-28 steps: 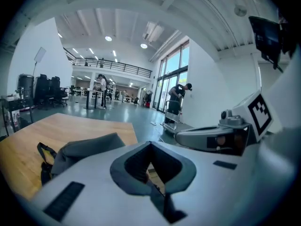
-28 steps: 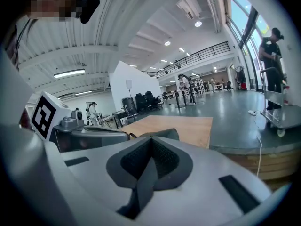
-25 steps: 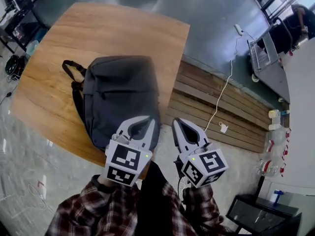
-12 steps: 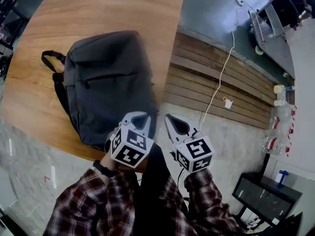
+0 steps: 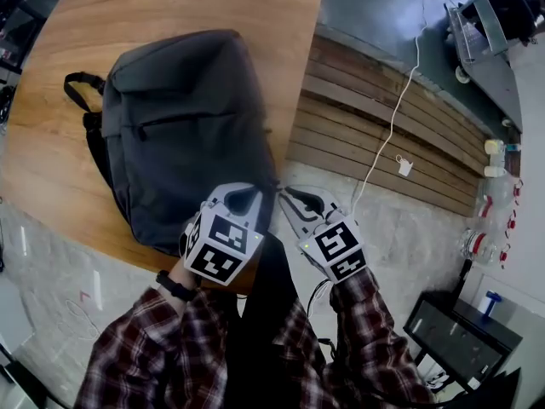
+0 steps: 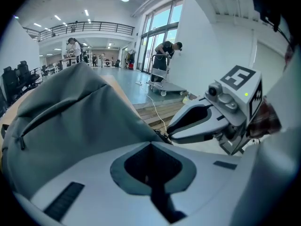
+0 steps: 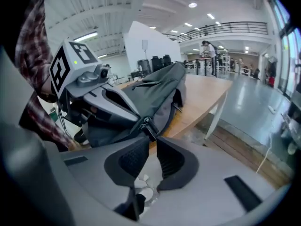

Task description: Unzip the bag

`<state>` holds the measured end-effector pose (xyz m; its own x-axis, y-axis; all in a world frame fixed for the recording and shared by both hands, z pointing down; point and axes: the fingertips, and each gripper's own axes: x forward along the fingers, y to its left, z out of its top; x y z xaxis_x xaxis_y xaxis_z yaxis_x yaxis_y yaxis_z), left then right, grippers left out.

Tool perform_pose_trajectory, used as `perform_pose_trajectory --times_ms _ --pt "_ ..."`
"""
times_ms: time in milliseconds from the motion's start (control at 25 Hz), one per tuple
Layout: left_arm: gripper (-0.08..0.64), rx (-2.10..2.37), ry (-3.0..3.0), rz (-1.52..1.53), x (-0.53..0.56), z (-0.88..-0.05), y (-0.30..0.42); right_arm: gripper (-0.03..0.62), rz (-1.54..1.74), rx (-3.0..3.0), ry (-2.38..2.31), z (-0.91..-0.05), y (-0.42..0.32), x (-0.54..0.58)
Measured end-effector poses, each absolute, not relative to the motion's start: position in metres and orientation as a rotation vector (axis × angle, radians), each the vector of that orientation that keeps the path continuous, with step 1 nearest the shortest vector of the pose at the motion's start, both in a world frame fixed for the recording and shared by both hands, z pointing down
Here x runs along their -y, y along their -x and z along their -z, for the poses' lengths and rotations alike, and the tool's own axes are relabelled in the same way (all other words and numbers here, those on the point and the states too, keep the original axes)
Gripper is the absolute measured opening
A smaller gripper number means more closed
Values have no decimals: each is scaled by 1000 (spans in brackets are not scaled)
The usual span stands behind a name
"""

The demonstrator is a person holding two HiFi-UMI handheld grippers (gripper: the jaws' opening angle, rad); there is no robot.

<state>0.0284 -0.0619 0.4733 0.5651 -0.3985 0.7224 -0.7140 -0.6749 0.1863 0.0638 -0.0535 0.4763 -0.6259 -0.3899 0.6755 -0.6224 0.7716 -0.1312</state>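
With the bag (image 5: pixel 187 135) on the counter (image 5: pixel 170 7) just ahead, the right hand-held gripper (image 7: pixel 151 139), jaws barely apart and empty, should nudge forward and pinch the zipper pull (image 7: pixel 145 125) at its tips squarely, while the left hand-held gripper (image 6: pixel 150 144), closed on nothing visible, steadies the fabric.
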Motion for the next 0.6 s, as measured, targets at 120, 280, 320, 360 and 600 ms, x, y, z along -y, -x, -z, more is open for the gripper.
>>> perform_pose_trajectory --times_ms 120,280,320,360,600 --pt "5 895 -2337 -913 63 -474 -28 69 -429 2269 -579 -488 -60 54" --pt "6 893 -2334 -915 63 -476 -29 74 -358 2251 -393 -493 -54 54" --pt "5 892 -2332 -916 63 -477 -29 74 -327 2251 -349 -491 -52 53" --pt "6 891 -2331 -918 64 -477 -29 74 -299 2249 -309 -489 -52 52" --pt "5 893 -2330 -931 64 -478 -29 72 -326 2279 -170 -469 -46 46"
